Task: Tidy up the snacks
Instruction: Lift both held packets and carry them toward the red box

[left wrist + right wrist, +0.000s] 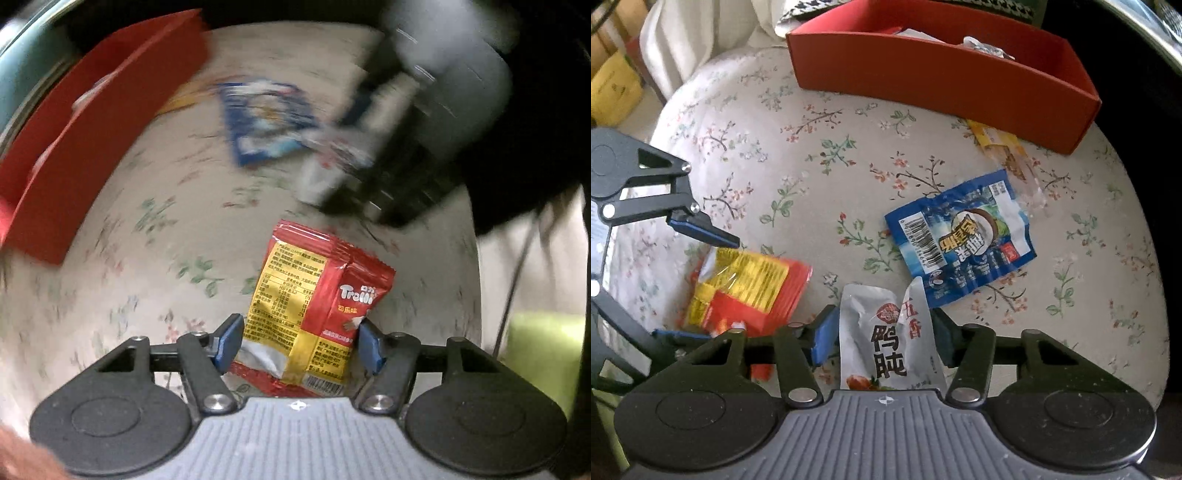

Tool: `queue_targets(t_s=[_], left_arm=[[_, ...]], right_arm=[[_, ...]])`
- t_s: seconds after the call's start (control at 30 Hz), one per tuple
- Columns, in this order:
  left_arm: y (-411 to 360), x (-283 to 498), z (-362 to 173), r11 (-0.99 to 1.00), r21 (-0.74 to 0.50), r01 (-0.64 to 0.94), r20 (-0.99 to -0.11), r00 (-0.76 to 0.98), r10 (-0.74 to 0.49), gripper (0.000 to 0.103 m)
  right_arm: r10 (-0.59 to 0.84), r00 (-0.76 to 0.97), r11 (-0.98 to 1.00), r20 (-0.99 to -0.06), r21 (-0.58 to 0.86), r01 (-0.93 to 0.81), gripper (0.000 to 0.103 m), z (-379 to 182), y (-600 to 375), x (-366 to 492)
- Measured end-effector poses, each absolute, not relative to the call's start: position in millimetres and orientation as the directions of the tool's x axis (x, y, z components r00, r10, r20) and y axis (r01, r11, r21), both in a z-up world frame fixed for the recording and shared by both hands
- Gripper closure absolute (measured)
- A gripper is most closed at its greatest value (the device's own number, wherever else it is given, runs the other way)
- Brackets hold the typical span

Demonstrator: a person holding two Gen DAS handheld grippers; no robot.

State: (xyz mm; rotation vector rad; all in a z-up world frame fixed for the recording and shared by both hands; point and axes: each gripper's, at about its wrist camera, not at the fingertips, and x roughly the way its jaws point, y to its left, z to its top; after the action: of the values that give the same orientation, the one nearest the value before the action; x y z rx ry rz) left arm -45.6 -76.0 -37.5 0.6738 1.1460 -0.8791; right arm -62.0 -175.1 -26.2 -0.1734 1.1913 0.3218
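My left gripper (301,343) has its blue pads on both sides of a red and yellow Trolli packet (314,299); the same packet shows in the right wrist view (746,291). My right gripper (882,338) is shut on a white packet with black characters (886,343). A blue packet (960,236) lies flat on the flowered tablecloth (812,147), blurred in the left wrist view (266,118). A red box (945,70) with several snacks inside stands at the far edge.
A yellow-orange wrapper (1004,147) lies between the red box and the blue packet. The left gripper's linkage (646,192) shows at the left of the right wrist view. The round table's edge drops off to the right, with dark space beyond.
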Motion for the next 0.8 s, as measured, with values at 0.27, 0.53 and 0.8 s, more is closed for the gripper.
queue_targets(t_s=[0.27,0.53,0.8], left_arm=[[-48.6,-9.4,-8.1,0.735,-0.028,0.677,-0.901,0.301,-0.311,0.048],[-47.1,15.9,7.9,0.826,-0.042,0.562,-0.854,0.409,-0.321,0.047],[-44.6,29.2,15.2,0.874,-0.022,0.486,-0.832,0.476,-0.286,0.047]], right_arm=[[0.197,0.428,0.967,-0.882,0.103,-0.233,0.042,-1.0,-185.3,-51.8],[0.221,0.506,0.972,-0.834,0.145,-0.186,0.042,21.2,-187.6,-33.5],[0.225,0.580,0.974,-0.783,0.164,-0.156,0.042,42.0,-189.0,-17.5]])
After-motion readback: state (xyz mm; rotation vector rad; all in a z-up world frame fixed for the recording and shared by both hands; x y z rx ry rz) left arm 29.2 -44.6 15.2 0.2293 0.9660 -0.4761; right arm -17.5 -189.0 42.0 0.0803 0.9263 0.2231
